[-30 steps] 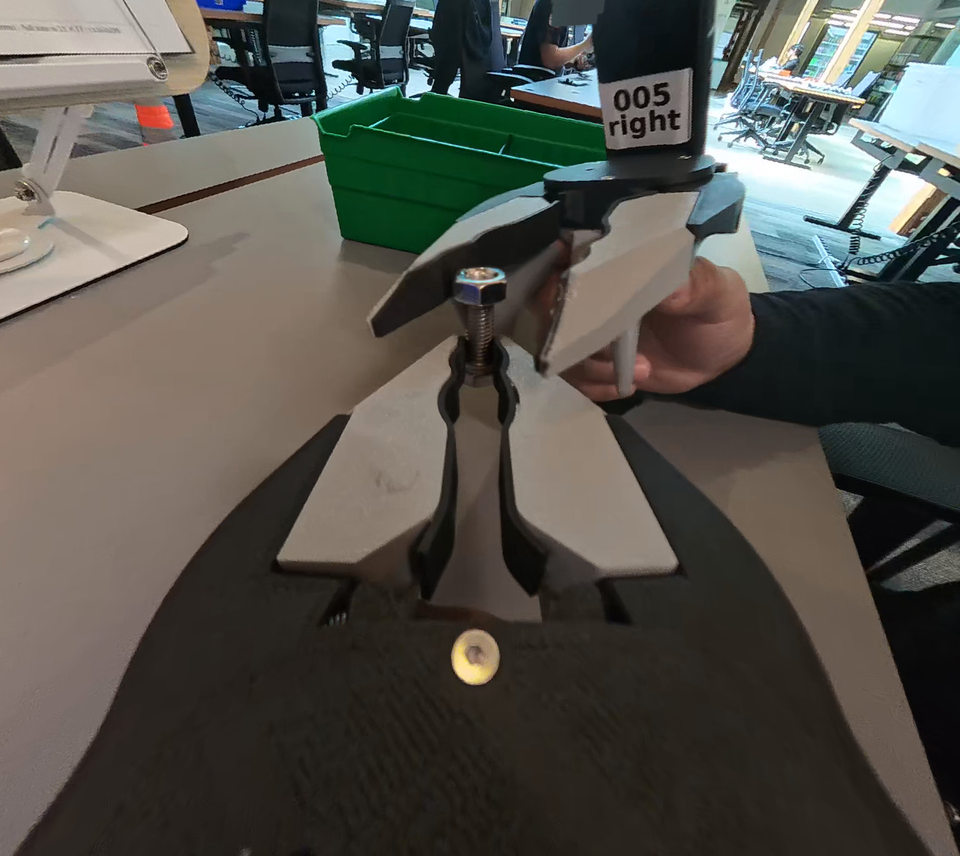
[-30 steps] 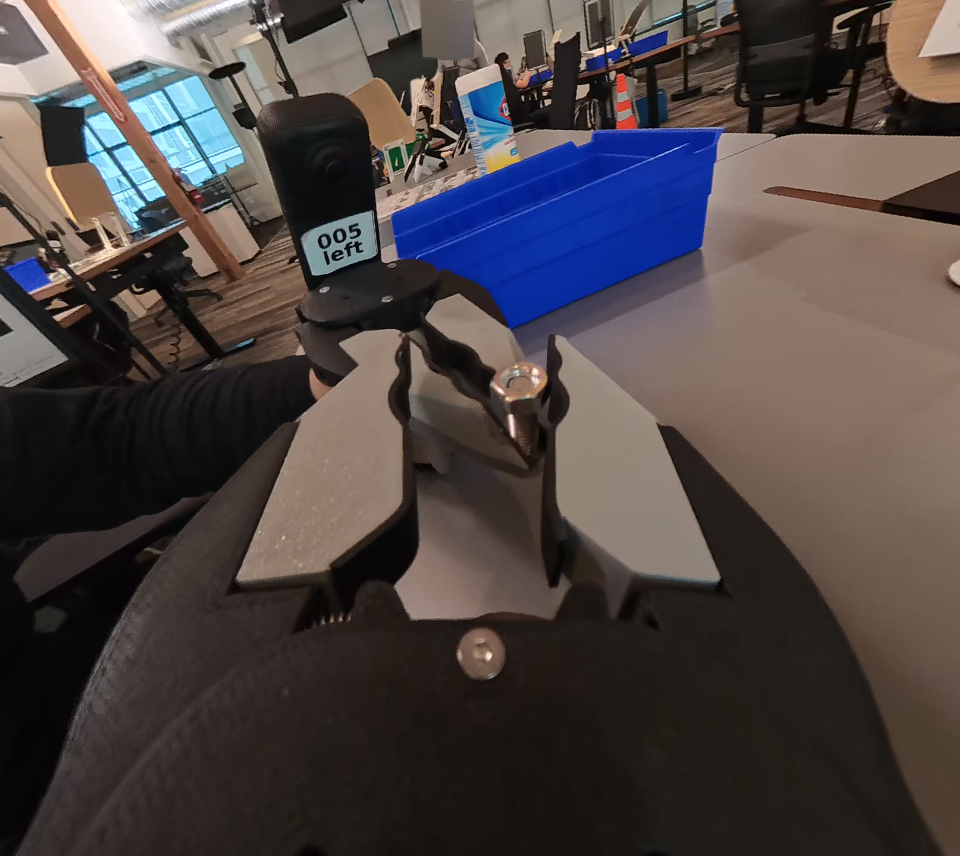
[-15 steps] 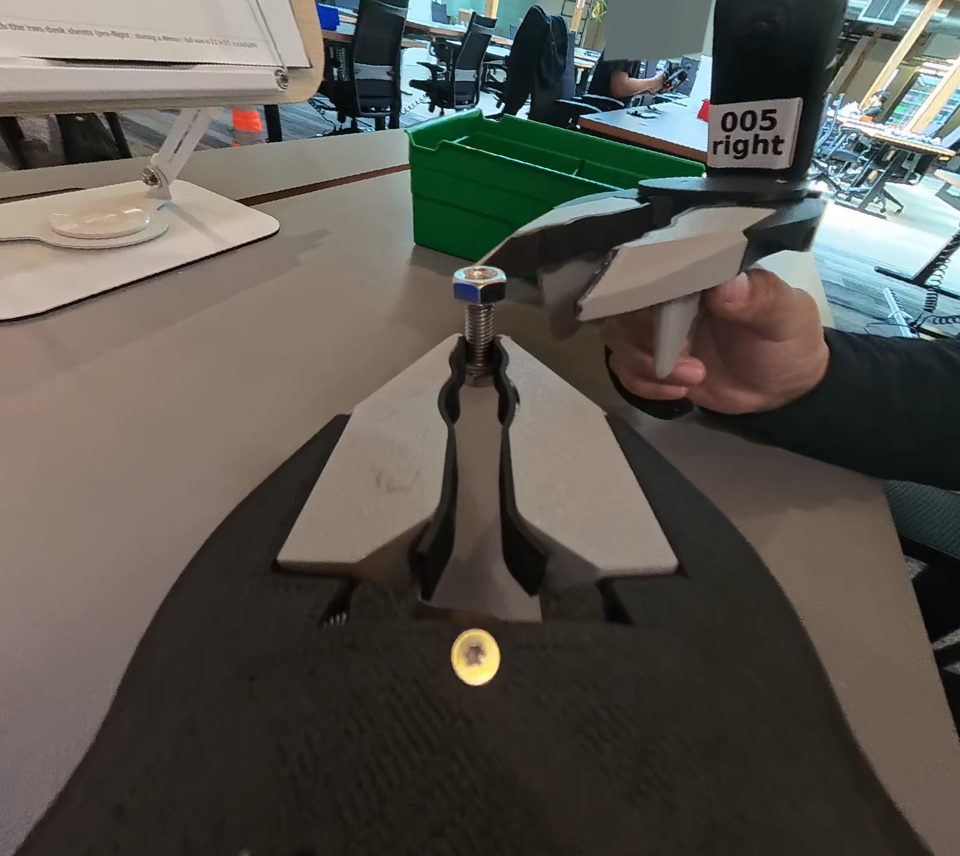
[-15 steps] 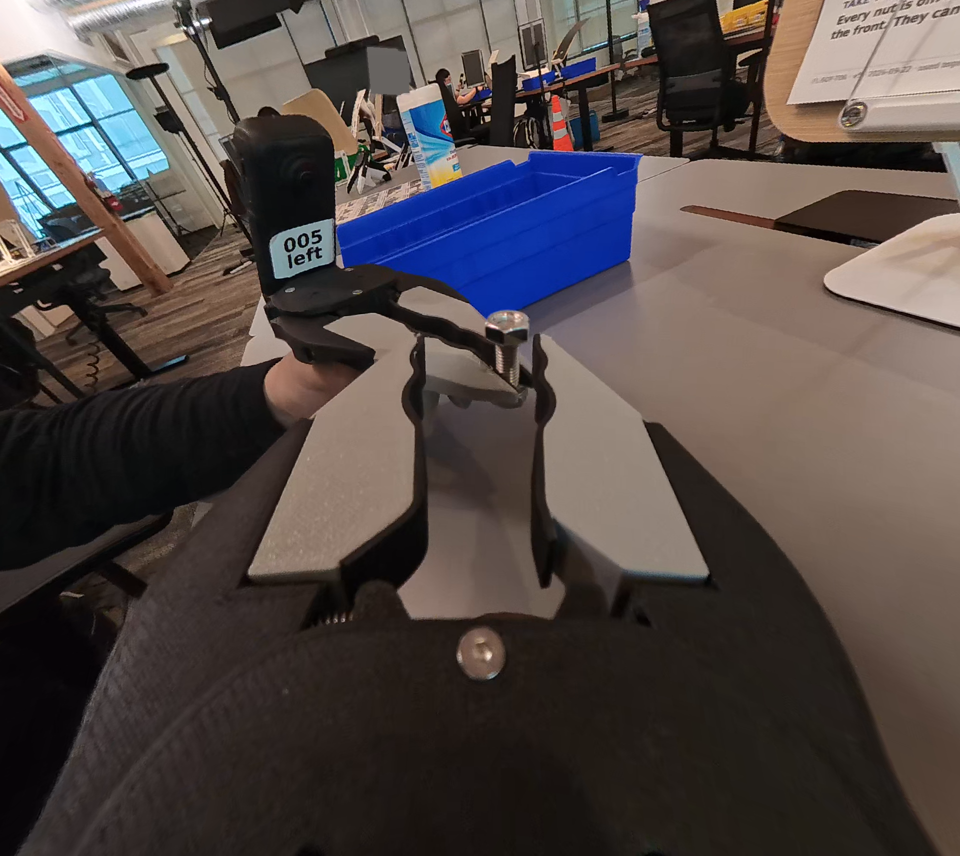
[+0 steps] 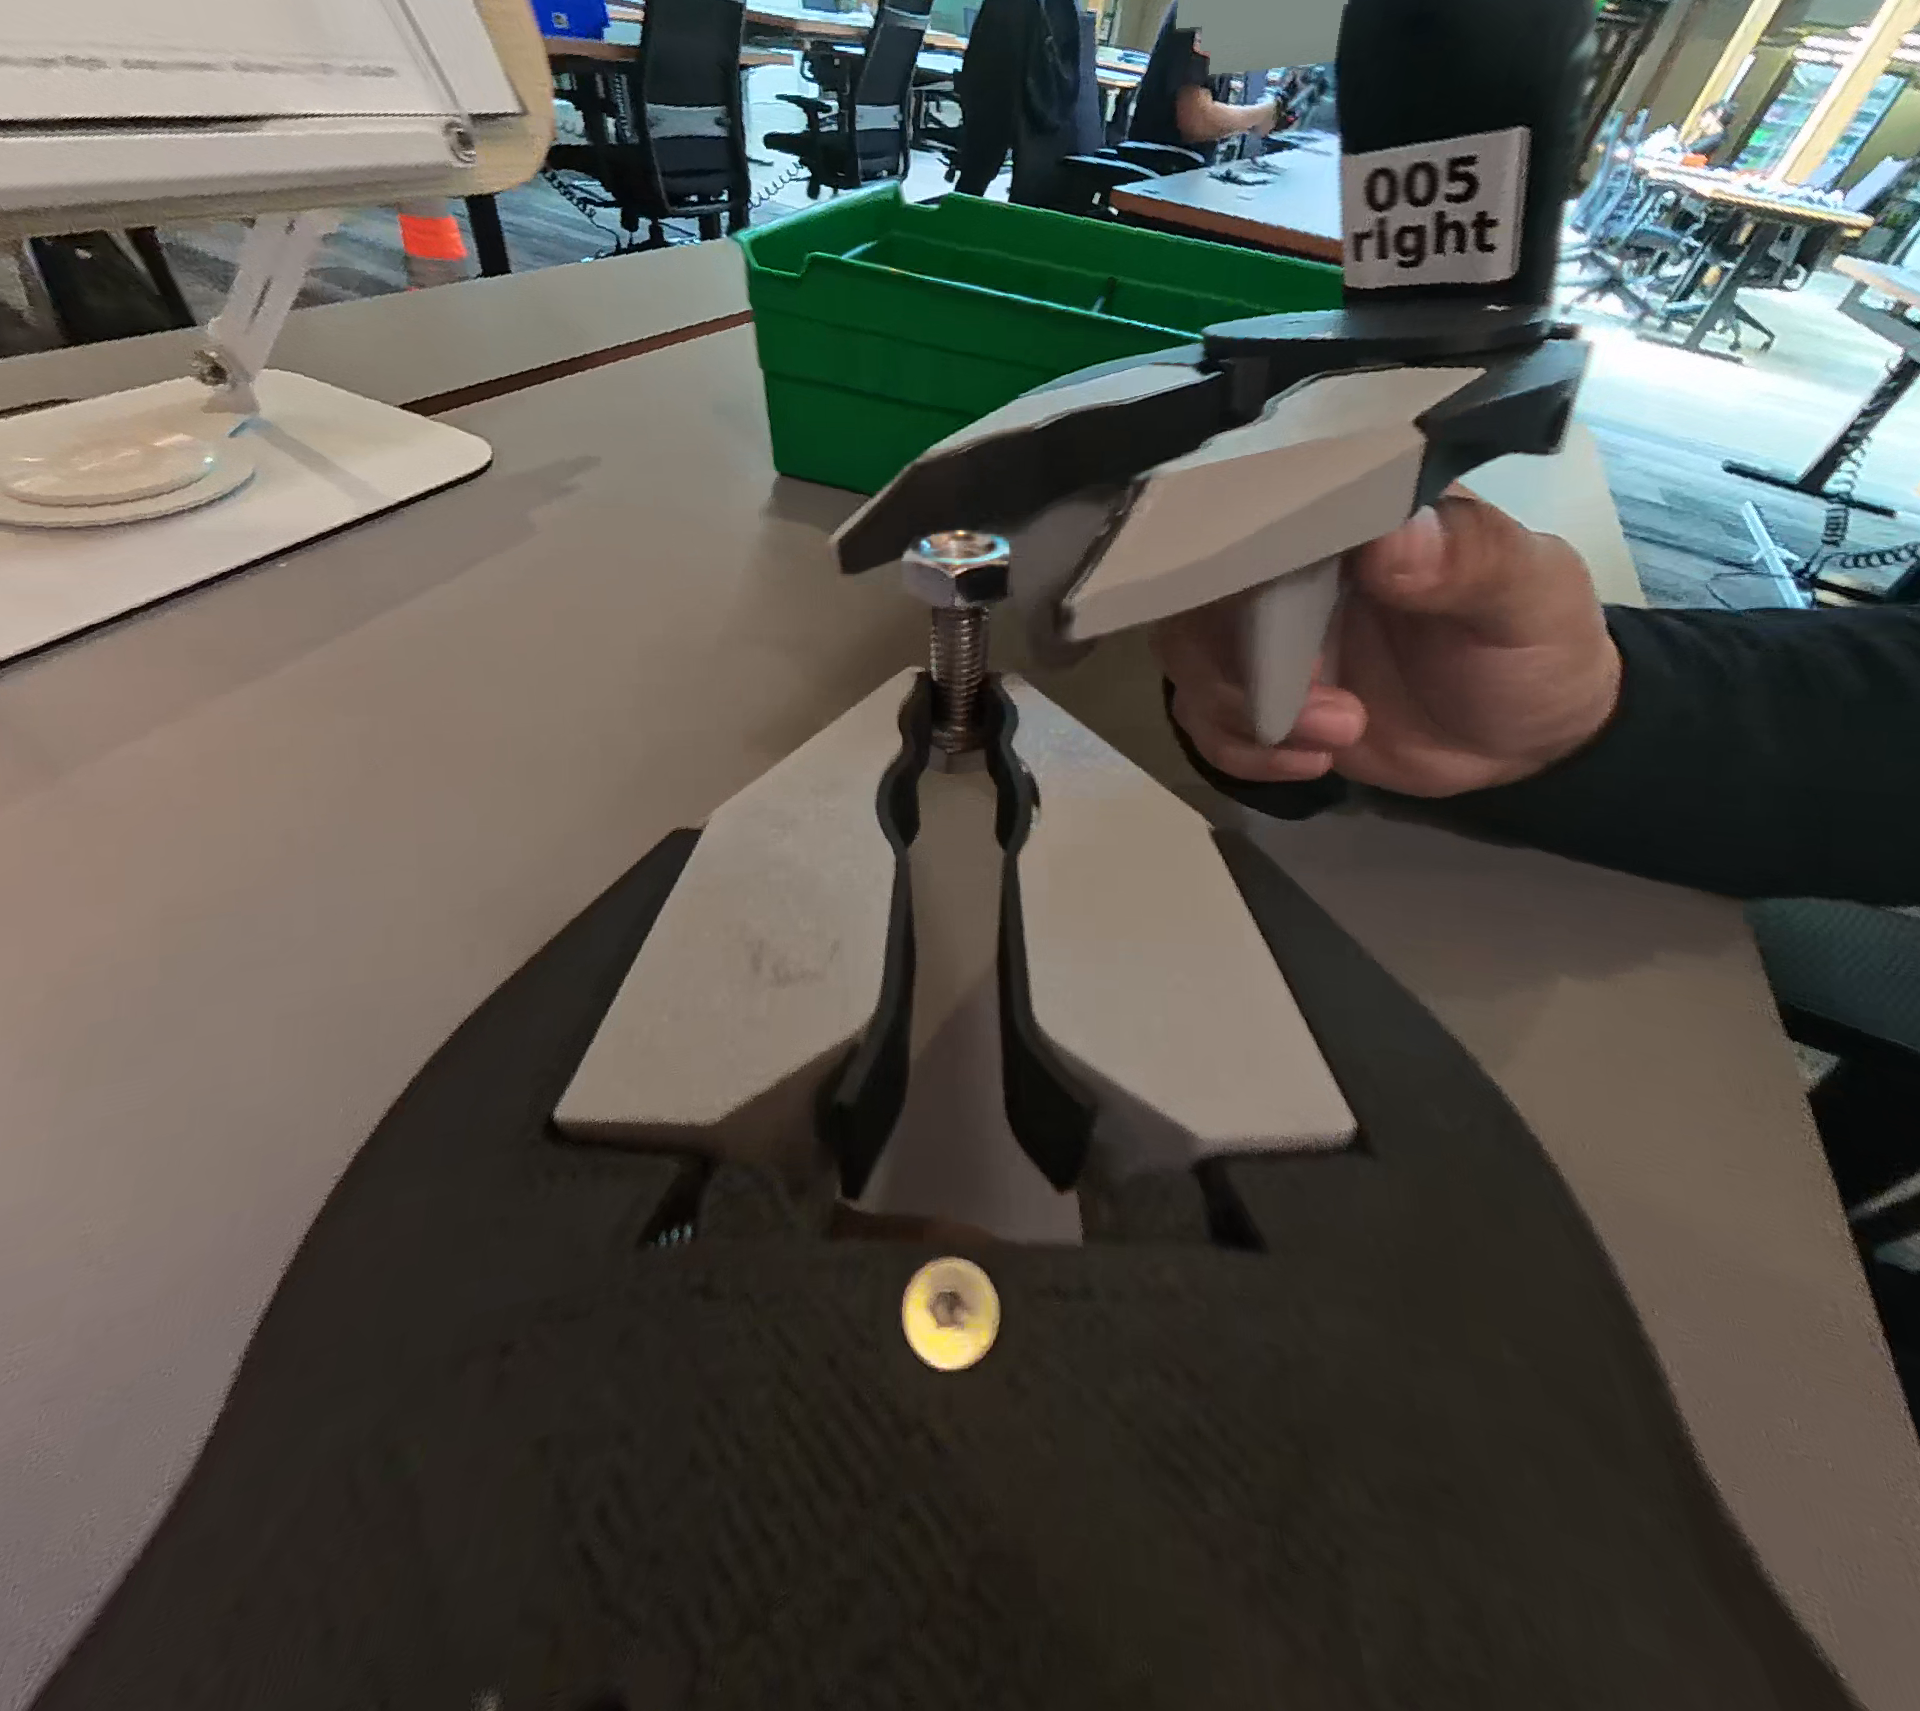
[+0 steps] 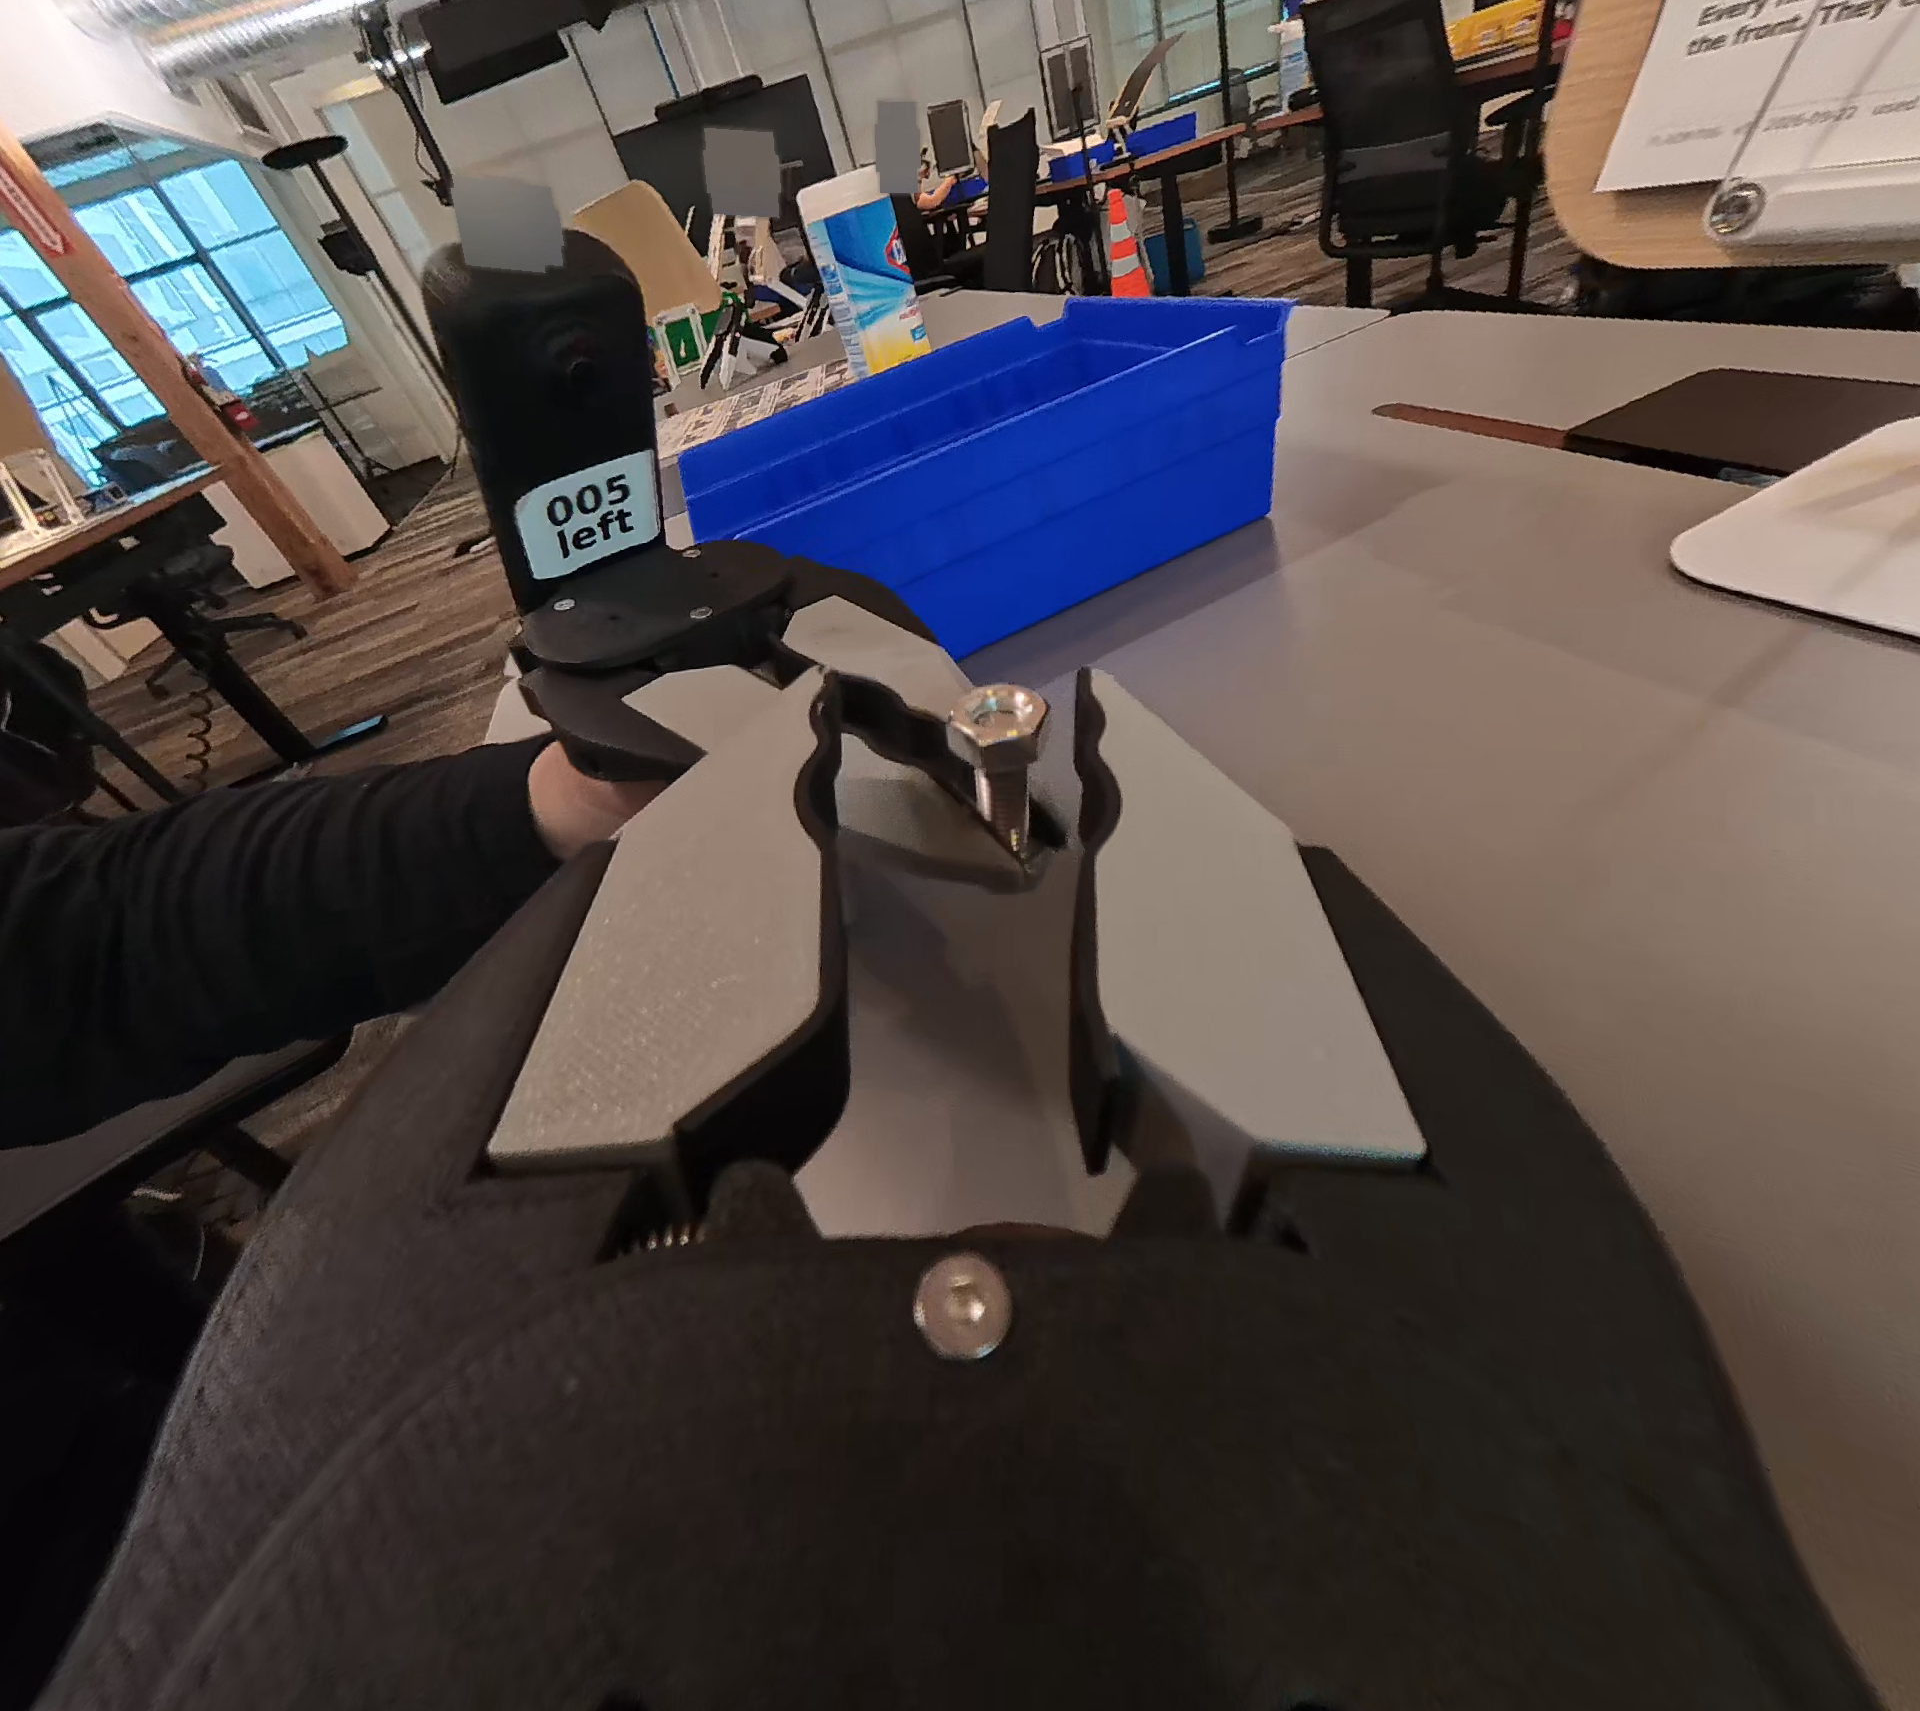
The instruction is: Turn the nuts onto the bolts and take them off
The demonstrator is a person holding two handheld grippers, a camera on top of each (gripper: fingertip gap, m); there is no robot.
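Note:
My left gripper (image 5: 958,705) is shut on the lower part of a steel bolt (image 5: 954,674) and holds it upright above the grey table (image 5: 416,778). A hex nut (image 5: 956,581) sits at the bolt's top end. My right gripper (image 6: 956,705) is open, with the nut (image 6: 997,721) between its fingertips, close to the right-hand finger (image 6: 1195,882). In the left wrist view the right gripper (image 5: 961,591) reaches in from the right at nut height. In the right wrist view the left gripper (image 6: 1023,840) comes in from the left. The bolt's head is hidden.
A green bin (image 5: 935,352) stands behind the bolt in the left wrist view. A blue bin (image 6: 987,477) stands on the table beyond the grippers, with a wipes canister (image 6: 862,279) behind it. A white sign stand (image 5: 208,456) is at the left. Left and right tips are no more than a few centimetres apart.
The right gripper pulled back to the right away from the nut, then returned around it, staying open. The left gripper has kept hold of the bolt.

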